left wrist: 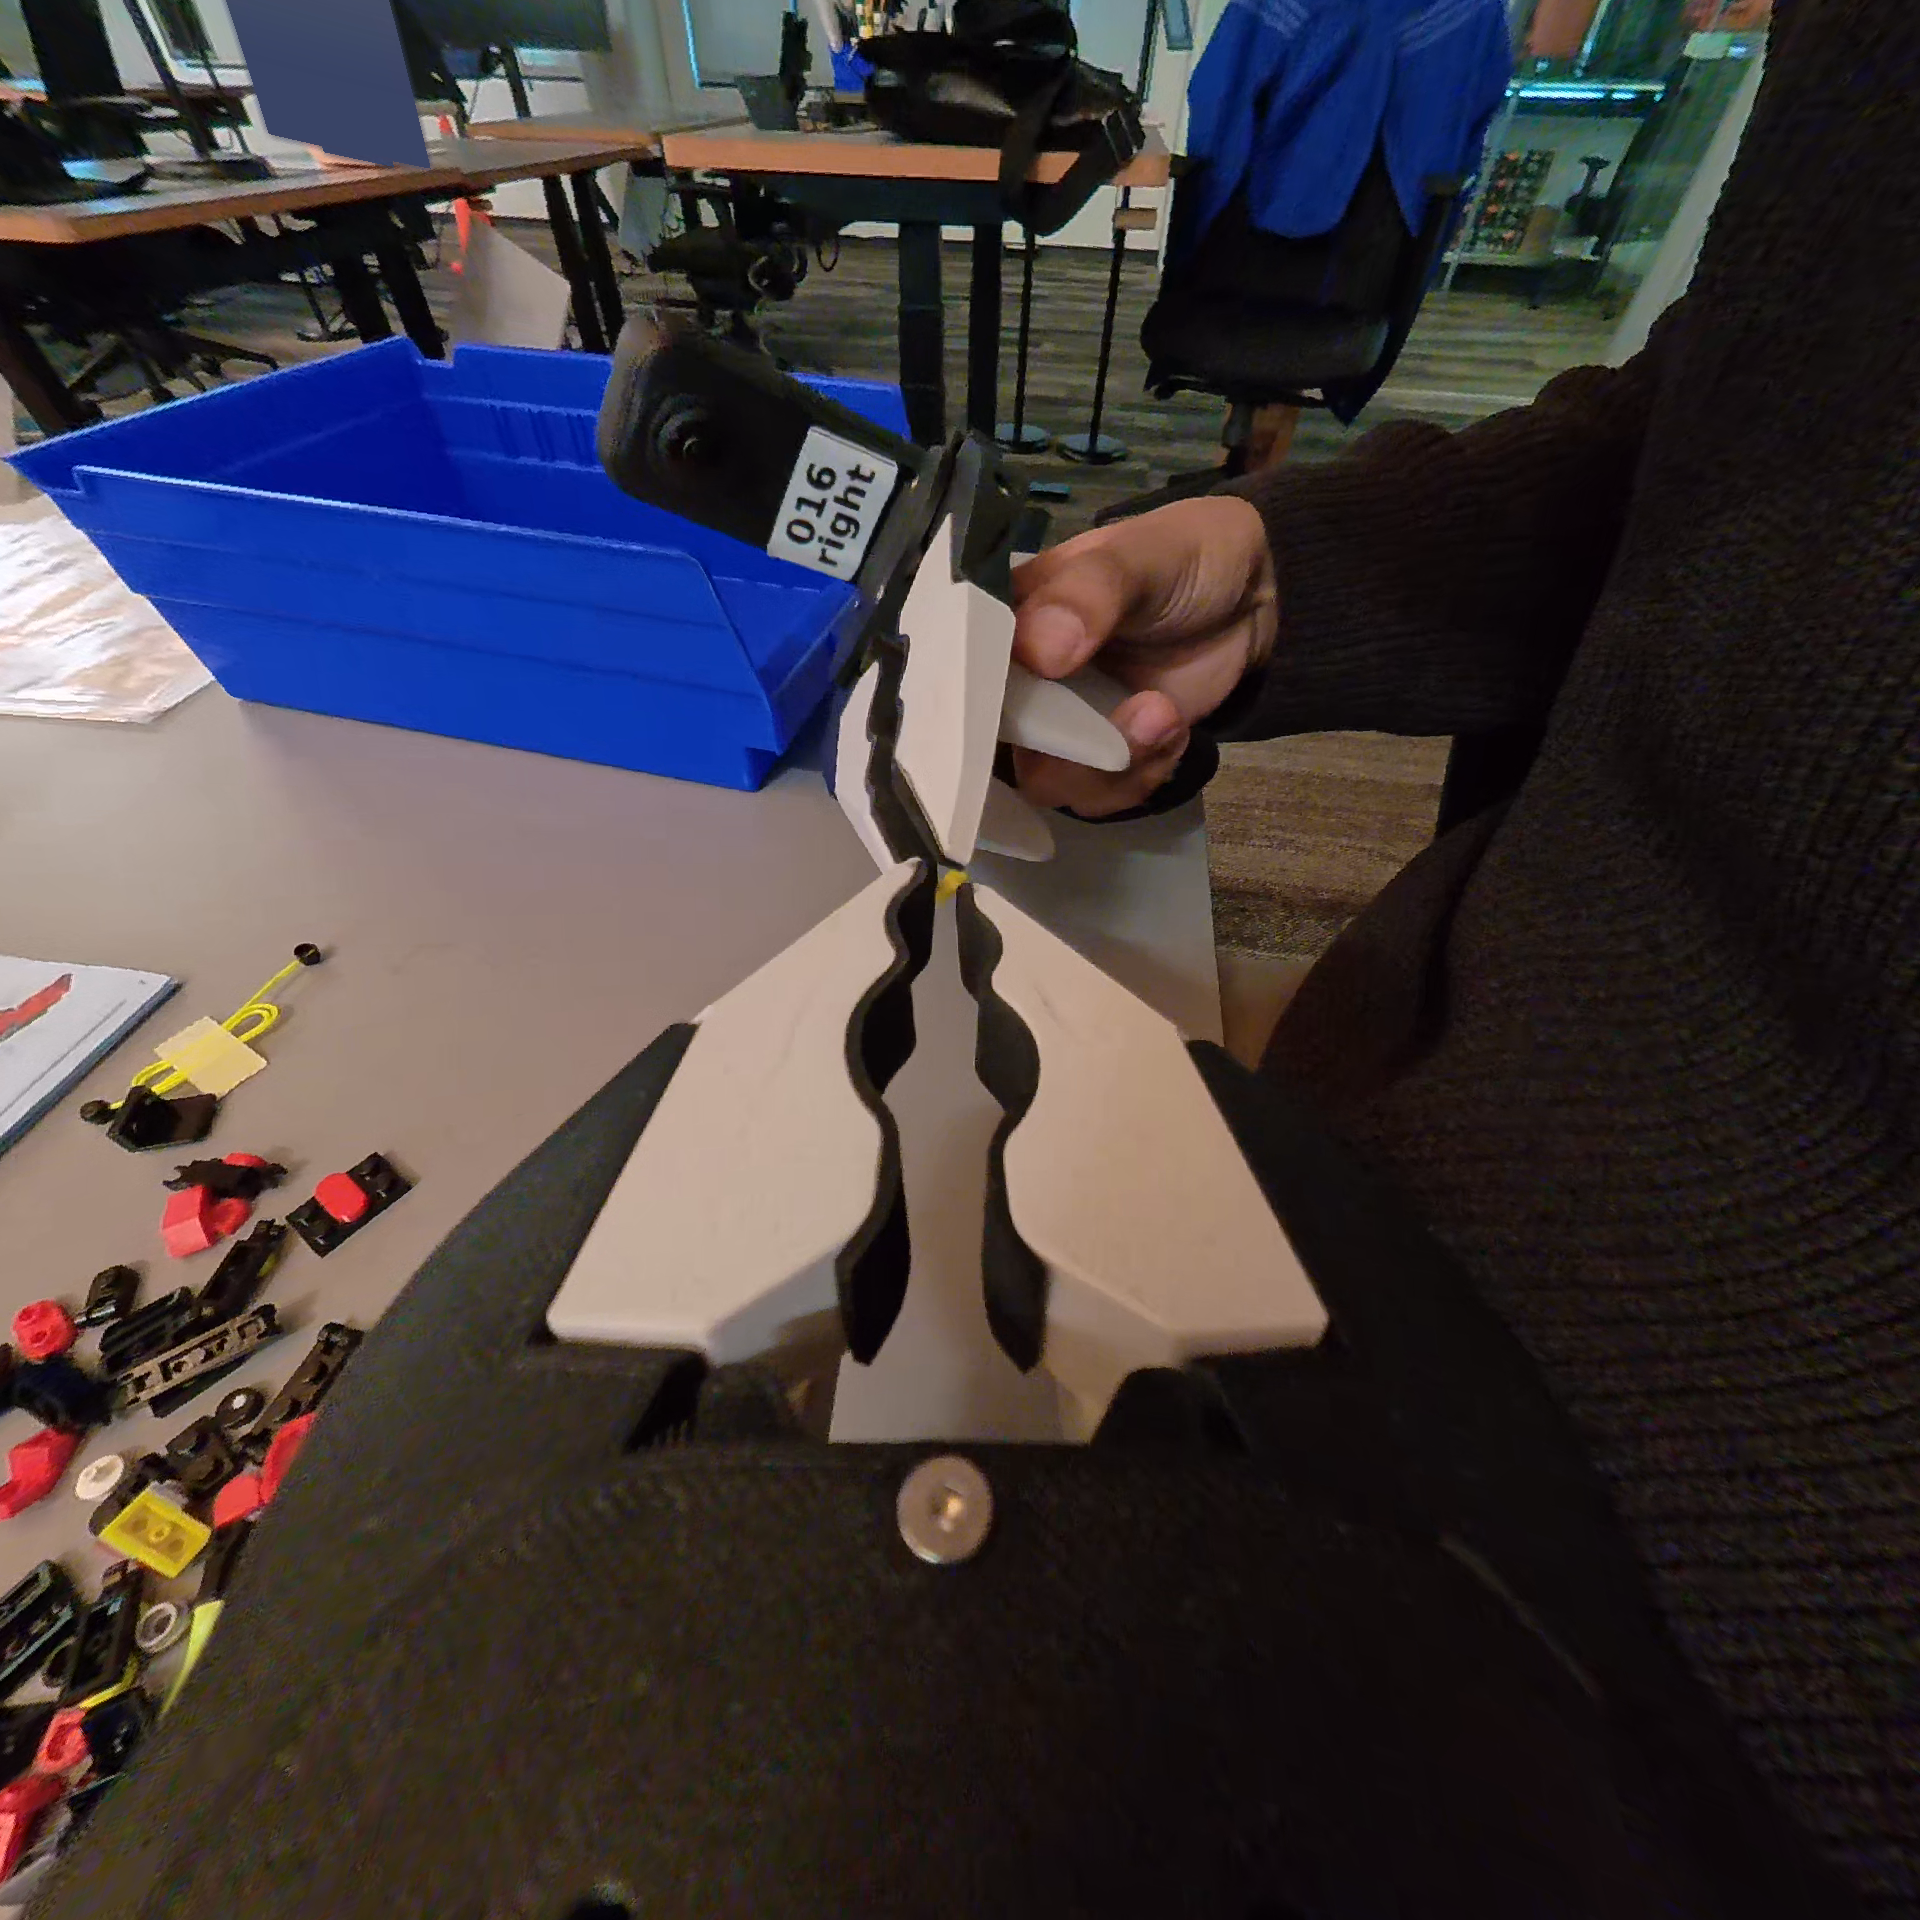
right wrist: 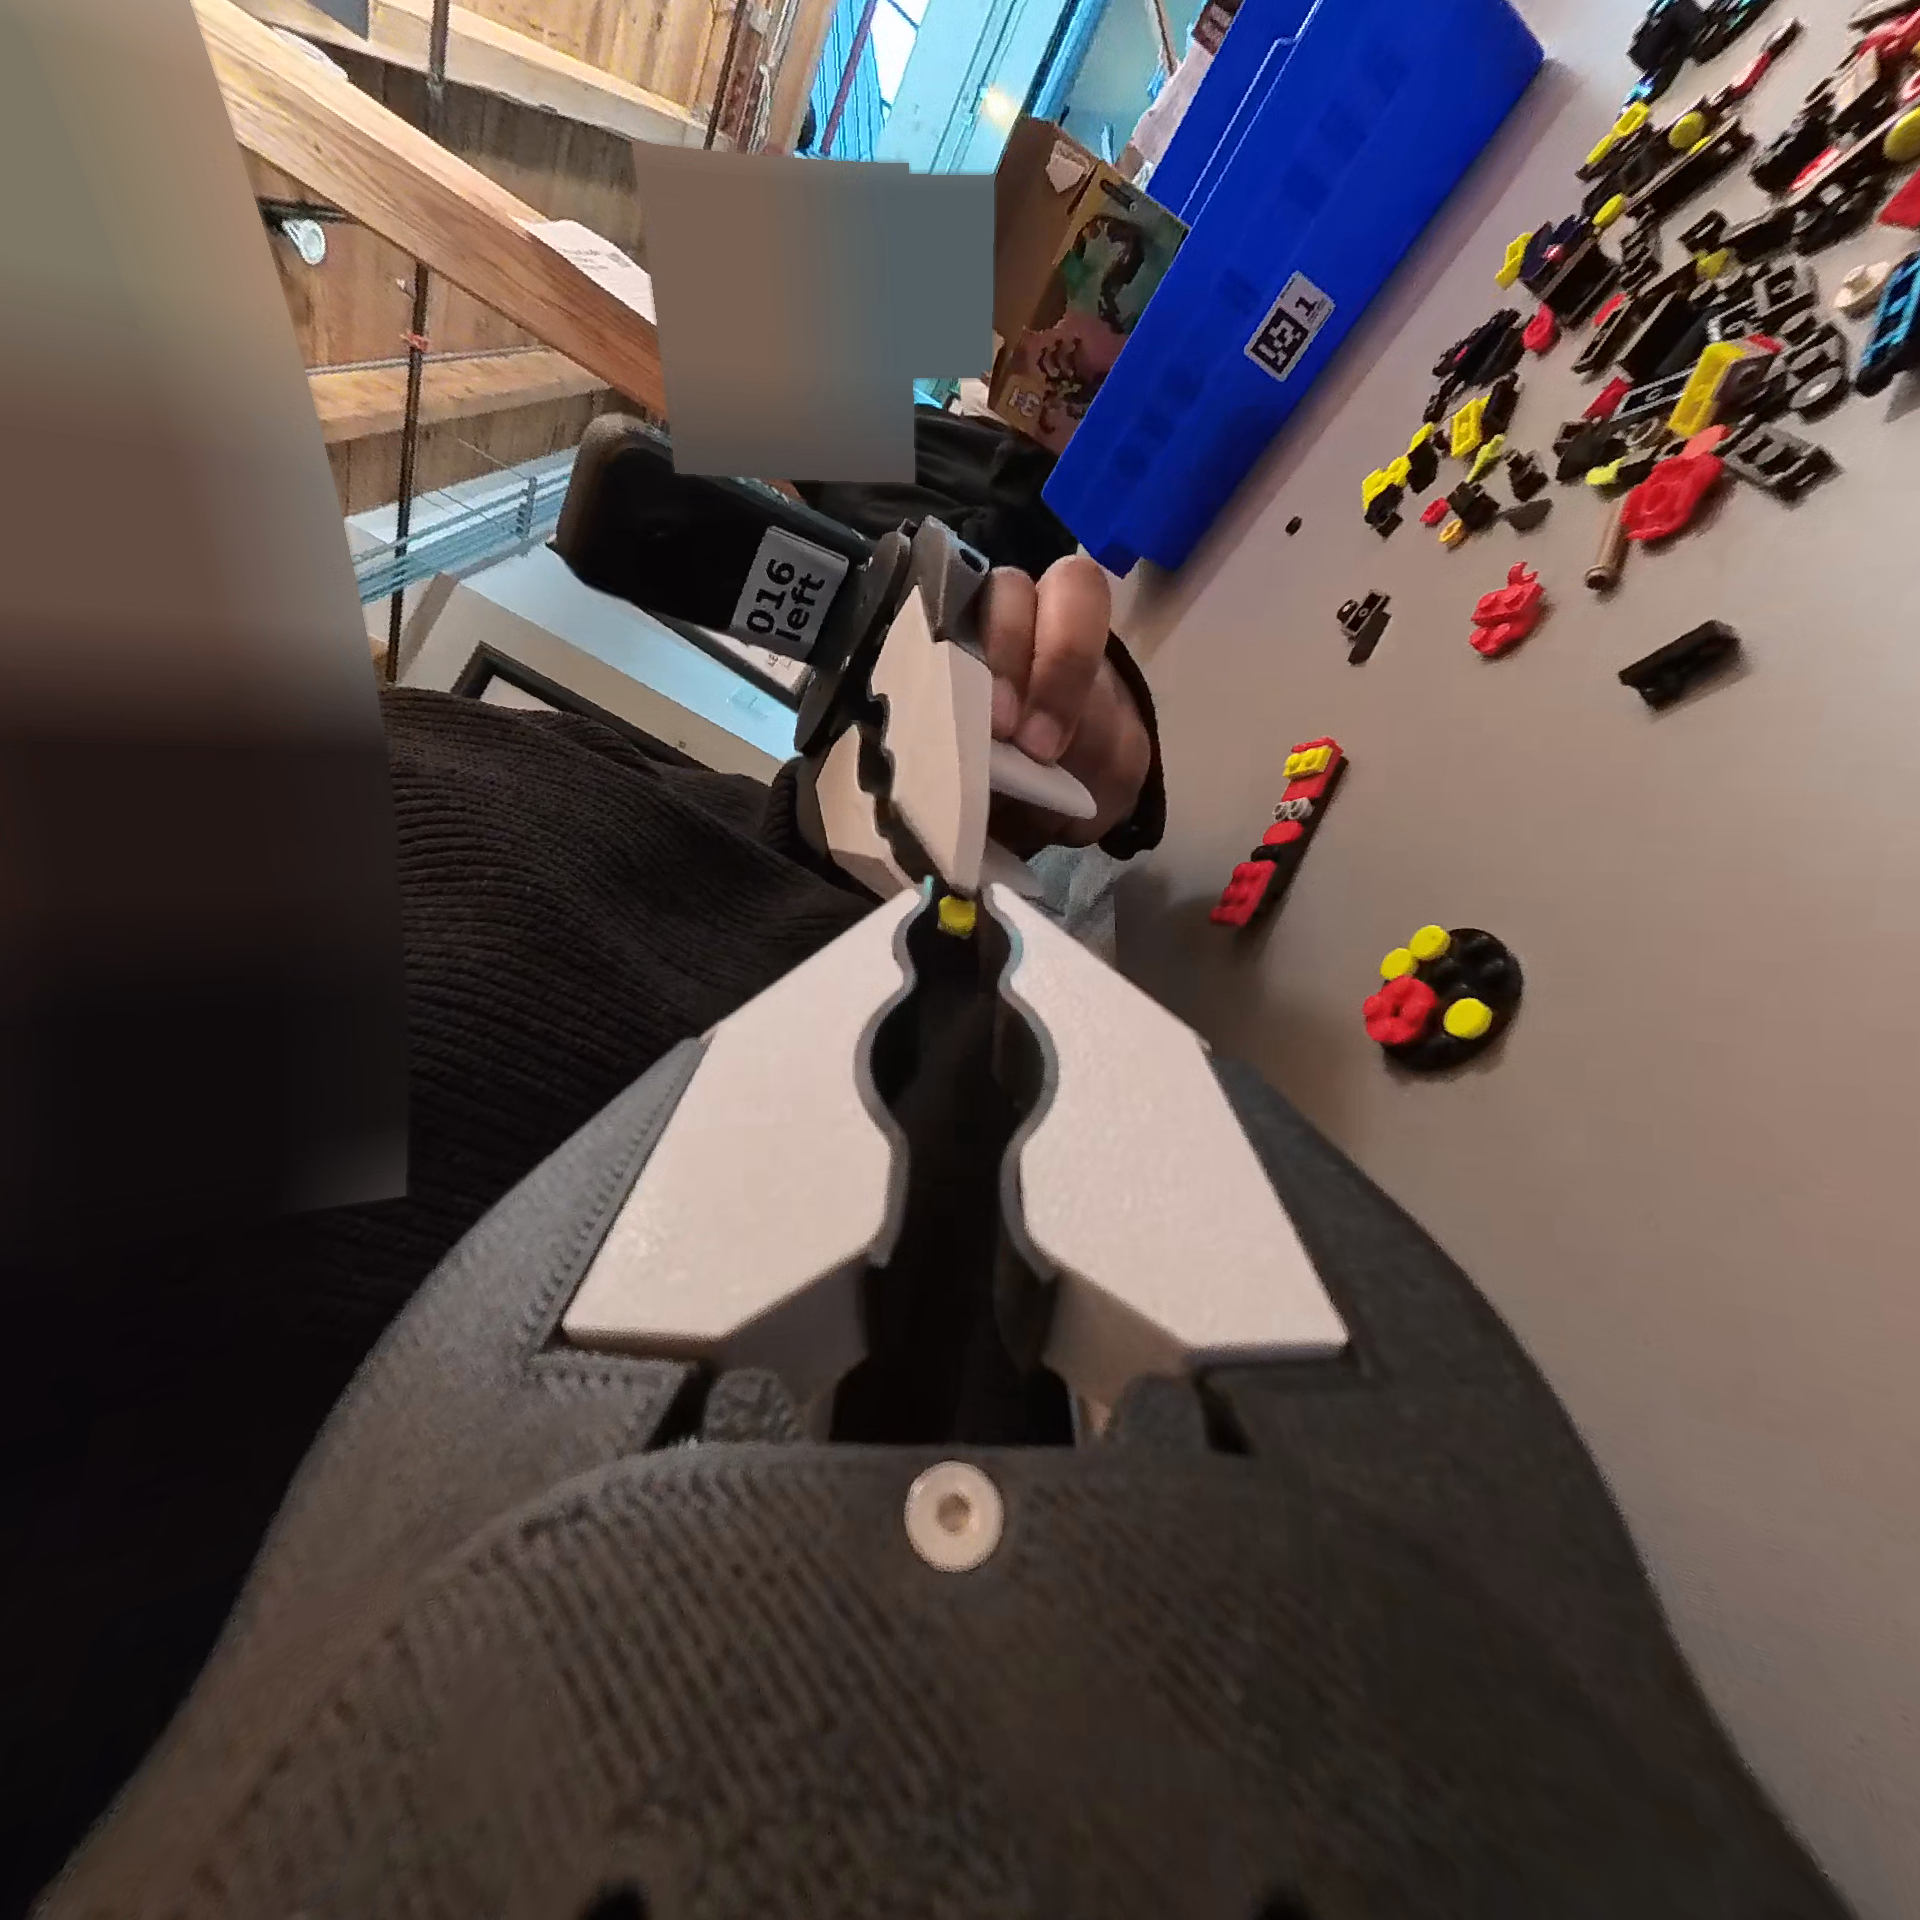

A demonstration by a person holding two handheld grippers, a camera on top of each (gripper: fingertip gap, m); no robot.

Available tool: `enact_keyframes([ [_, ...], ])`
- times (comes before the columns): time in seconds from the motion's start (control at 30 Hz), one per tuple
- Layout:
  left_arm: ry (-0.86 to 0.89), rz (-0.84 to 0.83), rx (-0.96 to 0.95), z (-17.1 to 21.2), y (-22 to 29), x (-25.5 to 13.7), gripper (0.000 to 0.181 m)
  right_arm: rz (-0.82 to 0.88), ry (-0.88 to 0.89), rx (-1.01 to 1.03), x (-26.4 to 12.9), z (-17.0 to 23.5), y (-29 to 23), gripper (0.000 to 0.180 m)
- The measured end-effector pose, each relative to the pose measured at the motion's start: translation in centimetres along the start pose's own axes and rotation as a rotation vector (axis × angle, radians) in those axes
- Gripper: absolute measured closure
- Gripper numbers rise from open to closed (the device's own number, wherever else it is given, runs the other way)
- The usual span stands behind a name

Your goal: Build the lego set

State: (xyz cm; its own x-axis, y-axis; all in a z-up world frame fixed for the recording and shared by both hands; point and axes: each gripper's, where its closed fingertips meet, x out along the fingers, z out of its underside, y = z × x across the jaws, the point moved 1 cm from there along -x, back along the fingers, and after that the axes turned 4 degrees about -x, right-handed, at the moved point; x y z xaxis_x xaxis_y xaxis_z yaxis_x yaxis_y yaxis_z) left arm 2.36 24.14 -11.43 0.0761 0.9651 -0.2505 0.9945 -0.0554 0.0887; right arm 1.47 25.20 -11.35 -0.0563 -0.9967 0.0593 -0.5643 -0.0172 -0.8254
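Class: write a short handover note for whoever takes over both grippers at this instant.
Left gripper: nearly shut, tips at a small yellow piece.
Right gripper: nearly shut, tips on the same piece; which gripper bears it, I cannot tell.
Both meet tip to tip above the table edge.
Done: black round plate carries yellow and red studs; a black strip has red and yellow bricks.
Left: loose pieces beside the blue bin remain unbuilt.

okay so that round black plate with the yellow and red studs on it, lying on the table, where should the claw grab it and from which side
Grip the round black plate across its rim, coming straight down onto the table. It lies flat, clear of the other pieces, so opposite edges are free. The studs crowd one half, so set the fingers across the bare black edge. Both claws look busy with a small yellow piece.
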Motion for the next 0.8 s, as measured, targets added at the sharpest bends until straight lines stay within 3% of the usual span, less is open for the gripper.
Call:
enact_keyframes([
  [0.13, 0.005, -0.001, -0.085, 0.0, -0.5, 0.0, 0.18, 0.024, 0.039, -0.014, -0.4, -0.7, 0.2, 0.175],
  [0.23, 0.03, -0.008, -0.262, 0.0, -1.7, 0.0, 0.181, 0.115, 0.07, -0.114, -1.0, -1.6, 0.6, 0.169],
  [0.33, 0.099, 0.015, -0.595, 0.1, -3.4, -0.3, 0.181, 0.359, 0.012, -0.421, -1.6, -2.2, 1.5, 0.163],
  [0.47, 0.263, 0.199, -1.163, 0.5, -4.7, -0.5, 0.181, 0.683, -0.14, -0.875, -1.5, -2.4, 2.2, 0.162],
  [0.53, 0.303, 0.247, -1.319, 1.1, -4.9, -0.3, 0.181, 0.782, -0.217, -1.038, -1.1, -2.1, 2.4, 0.162],
  [0.67, 0.279, 0.278, -1.365, 1.3, -4.2, 0.3, 0.181, 0.864, -0.361, -1.186, -0.1, -1.1, 3.2, 0.162],
  [0.8, 0.262, 0.283, -1.371, 1.4, -3.8, 0.5, 0.181, 0.869, -0.369, -1.204, 0.1, -1.1, 3.1, 0.171],
])
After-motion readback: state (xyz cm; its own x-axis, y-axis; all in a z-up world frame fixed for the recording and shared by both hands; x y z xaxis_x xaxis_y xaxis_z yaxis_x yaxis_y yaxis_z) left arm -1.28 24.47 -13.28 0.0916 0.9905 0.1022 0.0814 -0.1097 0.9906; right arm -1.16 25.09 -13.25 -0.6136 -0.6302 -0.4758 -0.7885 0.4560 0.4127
